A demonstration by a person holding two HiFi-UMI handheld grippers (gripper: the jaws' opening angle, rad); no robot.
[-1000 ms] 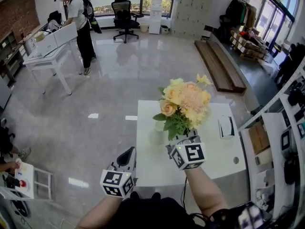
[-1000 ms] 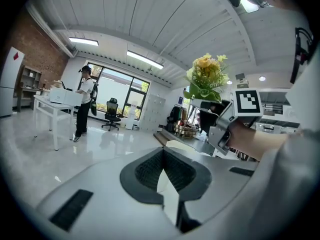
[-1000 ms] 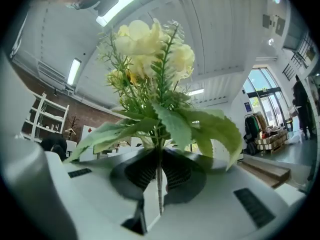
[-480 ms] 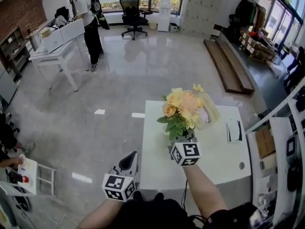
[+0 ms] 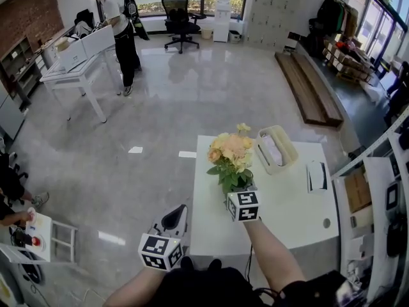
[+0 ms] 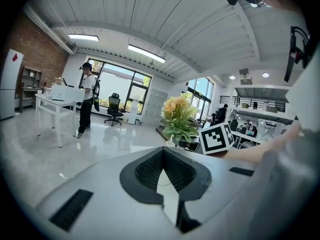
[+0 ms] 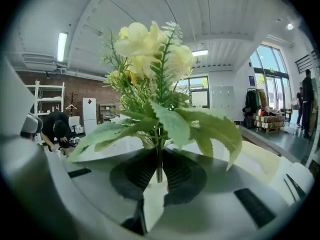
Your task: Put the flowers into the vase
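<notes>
A bouquet of peach and yellow flowers [image 5: 230, 153] with green leaves stands upright over the white table [image 5: 287, 210]. My right gripper [image 5: 241, 188] is shut on its thin green stem [image 7: 160, 160], and the blooms [image 7: 150, 46] rise above the jaws. In the left gripper view a small white vase [image 6: 170, 142] shows right under the bouquet [image 6: 177, 115]; whether the stems are in it I cannot tell. In the head view the leaves hide the vase. My left gripper [image 5: 171, 216] hangs off the table's left side, jaws together on nothing [image 6: 164, 156].
A beige tray [image 5: 275, 148] sits on the table right of the flowers, with a dark-edged packet [image 5: 316, 175] further right. A person [image 5: 118, 24] stands at a white desk [image 5: 77, 69] far left. An office chair [image 5: 177, 13] and wooden planks [image 5: 307, 88] are beyond.
My right gripper has come down toward the table with the bouquet, which now sits lower and uncovers the beige tray. The left gripper has stayed put.
</notes>
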